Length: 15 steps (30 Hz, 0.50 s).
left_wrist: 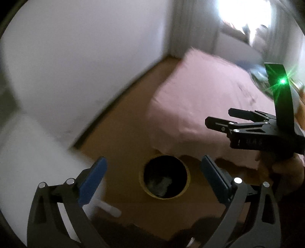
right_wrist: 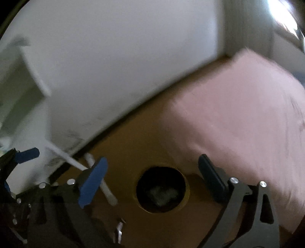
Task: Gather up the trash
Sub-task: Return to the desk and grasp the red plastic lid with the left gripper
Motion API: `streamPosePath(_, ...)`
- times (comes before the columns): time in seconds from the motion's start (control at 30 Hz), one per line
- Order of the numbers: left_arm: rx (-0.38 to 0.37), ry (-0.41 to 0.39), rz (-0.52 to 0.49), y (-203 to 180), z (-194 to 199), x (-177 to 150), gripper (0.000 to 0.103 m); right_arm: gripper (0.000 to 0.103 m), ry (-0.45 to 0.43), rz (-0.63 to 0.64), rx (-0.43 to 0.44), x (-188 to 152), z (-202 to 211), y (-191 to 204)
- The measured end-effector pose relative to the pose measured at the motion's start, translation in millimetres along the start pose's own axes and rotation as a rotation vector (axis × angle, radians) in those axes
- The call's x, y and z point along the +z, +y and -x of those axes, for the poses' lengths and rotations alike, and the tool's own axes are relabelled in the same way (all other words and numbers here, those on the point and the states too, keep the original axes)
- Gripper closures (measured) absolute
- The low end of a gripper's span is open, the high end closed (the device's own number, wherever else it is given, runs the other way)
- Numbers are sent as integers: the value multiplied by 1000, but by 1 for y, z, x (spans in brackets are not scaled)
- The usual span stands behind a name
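A round yellow-rimmed trash bin [left_wrist: 165,176] stands on the brown floor beside the bed, with crumpled pale trash [left_wrist: 159,185] at its bottom. It also shows in the right wrist view [right_wrist: 161,188], with the trash [right_wrist: 162,193] inside. My left gripper [left_wrist: 152,181] is open and empty above the bin. My right gripper [right_wrist: 152,181] is open and empty above the bin too. In the left wrist view the right gripper [left_wrist: 219,118] shows at the right, over the bed, its jaws apart. The left gripper's blue fingers [right_wrist: 26,155] show at the far left of the right wrist view.
A bed with a pink sheet [left_wrist: 205,99] fills the right side. A white wall [left_wrist: 85,66] runs along the left. A white furniture leg [right_wrist: 106,188] stands left of the bin. A bright window [left_wrist: 246,13] is at the far right.
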<state>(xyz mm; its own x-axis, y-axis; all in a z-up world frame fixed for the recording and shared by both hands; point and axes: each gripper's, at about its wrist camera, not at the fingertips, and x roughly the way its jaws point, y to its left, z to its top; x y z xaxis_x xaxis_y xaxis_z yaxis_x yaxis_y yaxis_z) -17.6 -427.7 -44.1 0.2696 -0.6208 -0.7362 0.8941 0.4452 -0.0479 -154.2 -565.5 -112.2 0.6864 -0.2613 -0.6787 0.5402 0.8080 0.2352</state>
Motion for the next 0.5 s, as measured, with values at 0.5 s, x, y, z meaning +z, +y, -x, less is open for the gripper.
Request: streamPosePath(0.5, 679, -54, 714, 275, 287, -266, 7, 8, 164, 579, 661, -44, -2, 458)
